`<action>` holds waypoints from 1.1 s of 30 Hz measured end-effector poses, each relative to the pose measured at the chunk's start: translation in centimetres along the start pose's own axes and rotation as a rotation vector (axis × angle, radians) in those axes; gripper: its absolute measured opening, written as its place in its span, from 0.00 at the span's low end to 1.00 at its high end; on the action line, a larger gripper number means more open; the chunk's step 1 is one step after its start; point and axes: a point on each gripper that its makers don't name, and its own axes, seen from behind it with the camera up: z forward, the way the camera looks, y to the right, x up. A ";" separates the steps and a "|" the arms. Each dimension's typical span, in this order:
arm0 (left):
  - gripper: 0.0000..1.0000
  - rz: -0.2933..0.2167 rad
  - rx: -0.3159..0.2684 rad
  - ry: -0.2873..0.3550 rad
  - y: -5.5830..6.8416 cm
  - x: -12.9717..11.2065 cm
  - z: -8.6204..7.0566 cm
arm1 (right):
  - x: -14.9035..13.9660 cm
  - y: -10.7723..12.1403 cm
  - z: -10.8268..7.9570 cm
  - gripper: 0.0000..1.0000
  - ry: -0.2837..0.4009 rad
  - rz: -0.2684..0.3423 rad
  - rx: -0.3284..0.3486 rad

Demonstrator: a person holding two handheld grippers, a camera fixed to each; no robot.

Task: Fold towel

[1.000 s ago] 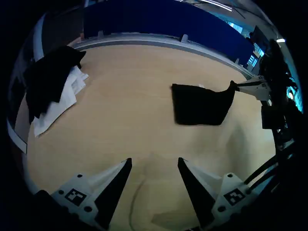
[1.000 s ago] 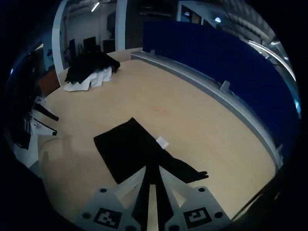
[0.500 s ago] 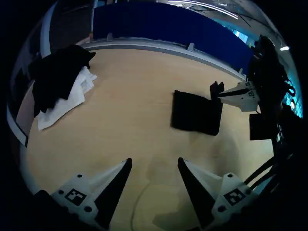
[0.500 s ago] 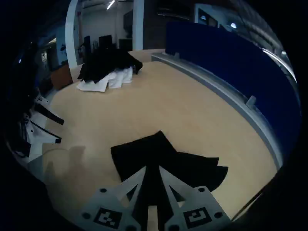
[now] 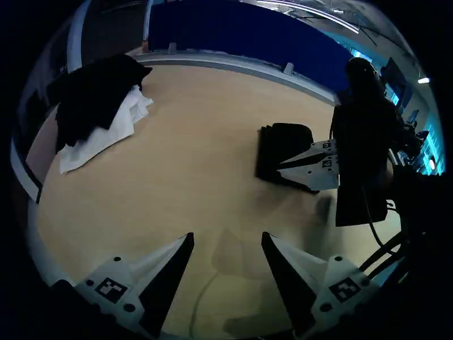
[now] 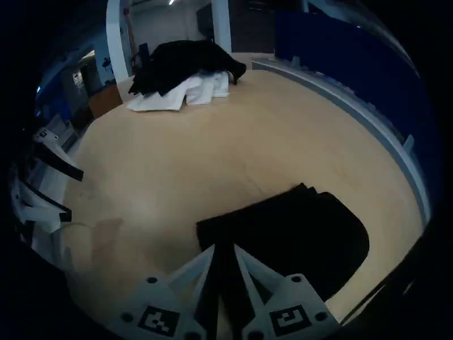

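The left gripper hangs above the wooden table with its fingers wide apart and empty. The right gripper has its fingers drawn narrow, pinching an edge of the black towel, which lies doubled over on the table. The pile of black and white cloths lies well apart from the towel.

The left gripper view looks out past the left claw, low over the counter and well back from the black towel, facing the blue partition. The right gripper view sits close above that towel, facing the clothes pile. Both views share the towel, the pile and the counter.
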 end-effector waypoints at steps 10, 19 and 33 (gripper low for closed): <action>0.88 -0.014 -0.002 0.001 -0.6 -0.2 -0.6 | 0.4 0.4 -0.8 0.15 0.017 0.008 0.001; 0.88 -0.011 0.003 0.000 -1.3 -0.3 -1.0 | 0.7 0.2 -2.4 0.72 0.051 -0.004 -0.003; 0.88 -0.006 -0.001 0.000 -1.2 -0.4 -1.1 | -1.9 1.3 -4.7 0.79 0.045 0.038 -0.089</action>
